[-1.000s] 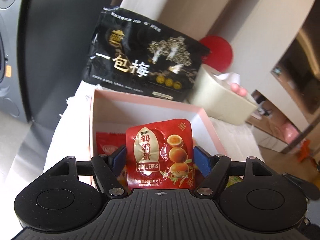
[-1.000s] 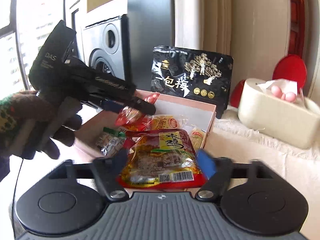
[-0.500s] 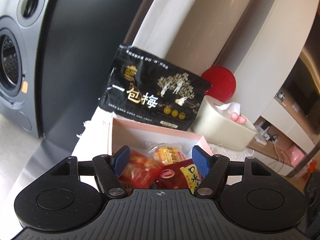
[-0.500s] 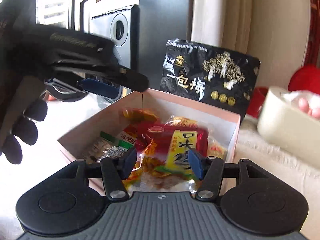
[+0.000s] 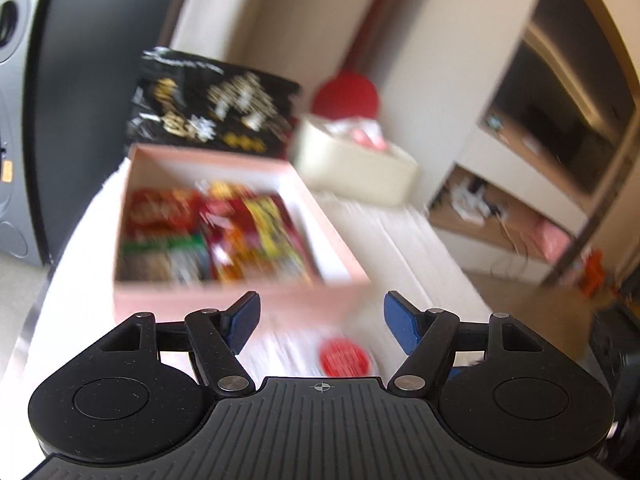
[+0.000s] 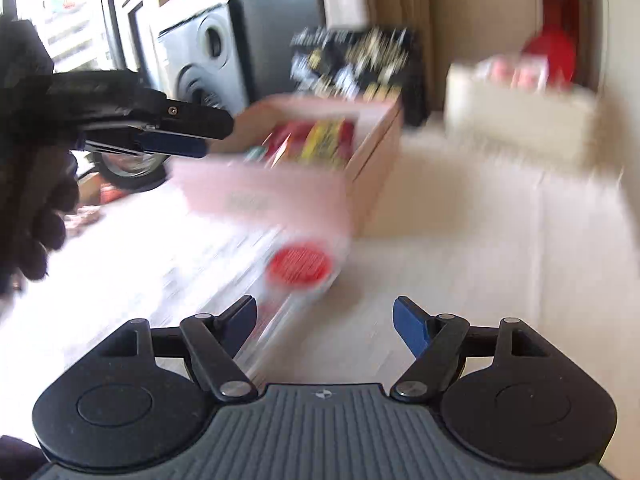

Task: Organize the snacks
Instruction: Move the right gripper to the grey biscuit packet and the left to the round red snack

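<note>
Both my grippers are empty now — a second ago the left gripper (image 5: 322, 316) carried a red quail-egg packet and the right gripper (image 6: 324, 322) an orange snack pack. Both sets of jaws stand wide apart, pulled back from the pink box (image 5: 240, 296). The snacks (image 5: 224, 232) lie inside it, so those two drops look done. One packet with a red round label (image 6: 300, 266) lies on the tabletop (image 6: 460, 240) just in front of the box — likely my next pick.
</note>
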`<state>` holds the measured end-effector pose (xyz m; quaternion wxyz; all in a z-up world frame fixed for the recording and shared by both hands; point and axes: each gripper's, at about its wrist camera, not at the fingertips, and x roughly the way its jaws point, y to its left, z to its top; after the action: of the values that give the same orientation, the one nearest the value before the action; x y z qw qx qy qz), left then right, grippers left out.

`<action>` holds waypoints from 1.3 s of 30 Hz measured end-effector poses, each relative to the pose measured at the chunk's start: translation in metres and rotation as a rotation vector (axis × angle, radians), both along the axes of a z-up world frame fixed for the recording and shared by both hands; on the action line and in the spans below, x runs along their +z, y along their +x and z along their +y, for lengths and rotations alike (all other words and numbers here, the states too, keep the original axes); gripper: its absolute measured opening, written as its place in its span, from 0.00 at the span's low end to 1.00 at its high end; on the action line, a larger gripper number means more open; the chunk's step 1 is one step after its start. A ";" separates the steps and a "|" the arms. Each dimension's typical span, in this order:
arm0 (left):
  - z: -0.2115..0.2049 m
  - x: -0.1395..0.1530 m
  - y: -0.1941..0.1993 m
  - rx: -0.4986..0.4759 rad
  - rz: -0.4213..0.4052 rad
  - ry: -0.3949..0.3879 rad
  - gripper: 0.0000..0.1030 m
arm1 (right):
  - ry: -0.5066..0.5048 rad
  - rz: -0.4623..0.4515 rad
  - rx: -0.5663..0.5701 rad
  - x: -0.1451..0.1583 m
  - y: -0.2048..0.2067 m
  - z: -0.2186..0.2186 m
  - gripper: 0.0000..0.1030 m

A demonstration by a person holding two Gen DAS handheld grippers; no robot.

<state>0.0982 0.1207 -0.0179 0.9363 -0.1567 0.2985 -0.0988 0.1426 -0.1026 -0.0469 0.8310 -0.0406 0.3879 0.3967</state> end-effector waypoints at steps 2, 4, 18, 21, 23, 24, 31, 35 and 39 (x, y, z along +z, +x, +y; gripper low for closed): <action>-0.018 -0.011 -0.008 -0.011 0.036 0.030 0.72 | 0.002 0.026 0.038 -0.007 -0.016 -0.001 0.74; -0.031 -0.023 -0.011 -0.027 0.070 0.034 0.72 | -0.025 -0.026 0.040 -0.012 -0.036 0.002 0.76; -0.070 -0.050 0.013 0.011 0.159 0.133 0.72 | -0.184 -0.204 -0.120 -0.014 -0.047 -0.050 0.80; -0.069 -0.052 0.022 0.019 0.169 0.141 0.72 | -0.134 -0.146 -0.149 -0.024 -0.038 -0.055 0.80; -0.071 -0.054 0.027 0.013 0.172 0.156 0.72 | -0.119 -0.162 -0.157 -0.027 -0.041 -0.056 0.81; -0.071 -0.055 0.029 0.010 0.173 0.163 0.71 | -0.117 -0.171 -0.157 -0.027 -0.042 -0.056 0.81; -0.074 -0.055 0.030 -0.024 0.163 0.229 0.60 | -0.098 -0.165 -0.171 -0.029 -0.041 -0.057 0.84; -0.073 -0.052 0.014 -0.062 0.181 0.243 0.59 | -0.098 -0.166 -0.175 -0.030 -0.041 -0.057 0.84; -0.075 -0.050 -0.004 -0.097 0.204 0.246 0.60 | -0.101 -0.167 -0.180 -0.030 -0.041 -0.056 0.85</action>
<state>0.0940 0.0461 -0.0680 0.9074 -0.0355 0.4090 -0.0901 0.1014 -0.1589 -0.0771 0.8897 -0.0801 0.3387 0.2956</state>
